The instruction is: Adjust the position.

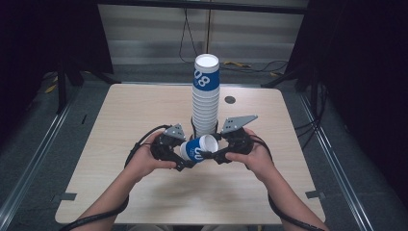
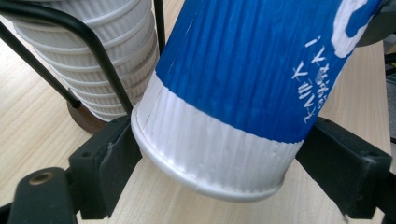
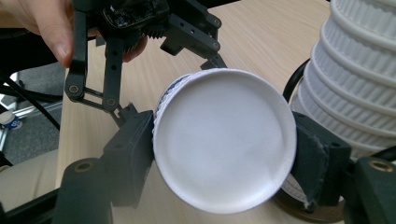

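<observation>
A blue and white ribbed paper cup [image 1: 195, 148] lies tilted between my two grippers, just above the table in front of the cup stack. My right gripper [image 1: 210, 154] is shut on its base end; the flat white bottom of the cup [image 3: 224, 140] sits between the two black pads of the right gripper [image 3: 224, 149]. My left gripper [image 1: 185, 162] stands at the other end. There the cup's [image 2: 243, 93] white rim lies between the jaws of the left gripper [image 2: 219, 154], whose pads stand close beside it without squeezing.
A tall stack of matching cups [image 1: 206, 96] stands in a black wire holder [image 2: 88, 51] on a round base, right behind the grippers and close to the right gripper's far pad [image 3: 313, 158]. The wooden table [image 1: 120, 125] spreads bare to both sides.
</observation>
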`<state>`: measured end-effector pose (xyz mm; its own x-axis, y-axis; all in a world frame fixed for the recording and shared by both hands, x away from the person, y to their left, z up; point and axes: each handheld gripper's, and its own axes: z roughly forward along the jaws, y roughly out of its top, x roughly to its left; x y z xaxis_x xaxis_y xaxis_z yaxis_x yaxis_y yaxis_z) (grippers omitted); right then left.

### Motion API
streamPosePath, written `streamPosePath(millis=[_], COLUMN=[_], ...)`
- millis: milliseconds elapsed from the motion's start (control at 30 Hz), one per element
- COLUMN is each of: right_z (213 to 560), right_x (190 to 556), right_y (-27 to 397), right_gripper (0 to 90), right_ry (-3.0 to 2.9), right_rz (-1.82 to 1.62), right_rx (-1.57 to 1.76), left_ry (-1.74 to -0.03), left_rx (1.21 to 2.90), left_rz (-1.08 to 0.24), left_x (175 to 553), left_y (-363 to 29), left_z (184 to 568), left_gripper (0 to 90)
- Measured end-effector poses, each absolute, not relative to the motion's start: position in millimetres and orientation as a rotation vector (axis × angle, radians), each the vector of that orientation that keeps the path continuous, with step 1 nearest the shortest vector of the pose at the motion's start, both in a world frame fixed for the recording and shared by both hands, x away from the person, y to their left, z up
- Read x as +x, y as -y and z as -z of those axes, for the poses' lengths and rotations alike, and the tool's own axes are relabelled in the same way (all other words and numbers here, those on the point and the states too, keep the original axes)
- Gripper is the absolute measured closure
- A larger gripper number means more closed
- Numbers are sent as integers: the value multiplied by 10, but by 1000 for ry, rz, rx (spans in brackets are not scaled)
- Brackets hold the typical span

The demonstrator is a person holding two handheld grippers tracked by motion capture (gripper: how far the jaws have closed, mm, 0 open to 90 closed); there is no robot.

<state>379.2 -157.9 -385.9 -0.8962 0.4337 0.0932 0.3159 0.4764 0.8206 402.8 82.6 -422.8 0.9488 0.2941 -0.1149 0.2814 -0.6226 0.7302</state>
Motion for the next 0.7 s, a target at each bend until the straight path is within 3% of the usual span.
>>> streamPosePath(millis=[700], right_z=[3876], right_x=[3759], right_y=[1594], right_gripper=[289], right_ry=[-2596], right_rz=[-1407], right_rx=[673], left_ry=[-366], left_rx=[2282], left_rz=[-47], left_x=[4001], left_y=[-777], left_z=[4235], left_gripper=[122])
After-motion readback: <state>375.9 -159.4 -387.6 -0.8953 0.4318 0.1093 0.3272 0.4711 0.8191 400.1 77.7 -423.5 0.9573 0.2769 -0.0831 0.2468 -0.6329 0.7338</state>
